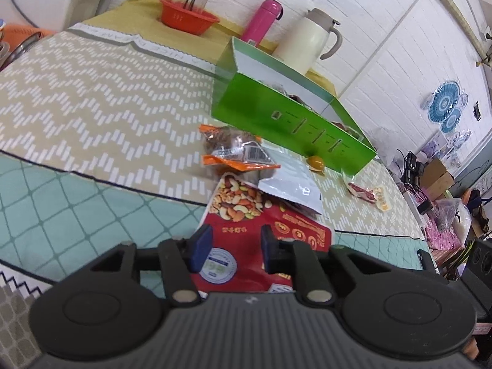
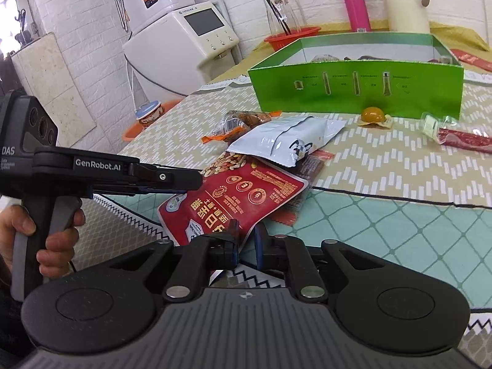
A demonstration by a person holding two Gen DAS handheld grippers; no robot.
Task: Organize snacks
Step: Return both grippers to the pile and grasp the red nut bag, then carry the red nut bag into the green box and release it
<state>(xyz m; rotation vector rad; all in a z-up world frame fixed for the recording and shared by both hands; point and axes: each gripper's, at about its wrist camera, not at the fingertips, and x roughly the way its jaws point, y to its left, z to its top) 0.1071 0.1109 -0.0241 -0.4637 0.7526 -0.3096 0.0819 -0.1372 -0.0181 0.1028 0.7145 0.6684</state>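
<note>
Plainly, both grippers — right gripper (image 2: pixel 246 241) pinching — meet the red nut bag (image 2: pixel 243 196).

open tablecloth (image 1: pixel 92 98) left of the snack pile gives wide passage toward the green box (image 1: pixel 276 117). the straight line to the box front is blocked by the red nut bag (image 1: pixel 246 215), the white pouch (image 1: pixel 289 184) lying on it and the orange packet (image 1: pixel 233 147) just beyond. behind the box, the pink bottle (image 1: pixel 261 20) and cream jug (image 1: pixel 307 40) close off the far side.

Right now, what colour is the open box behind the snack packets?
Bright green outside, white inside; the box shows best in the right wrist view.
</note>
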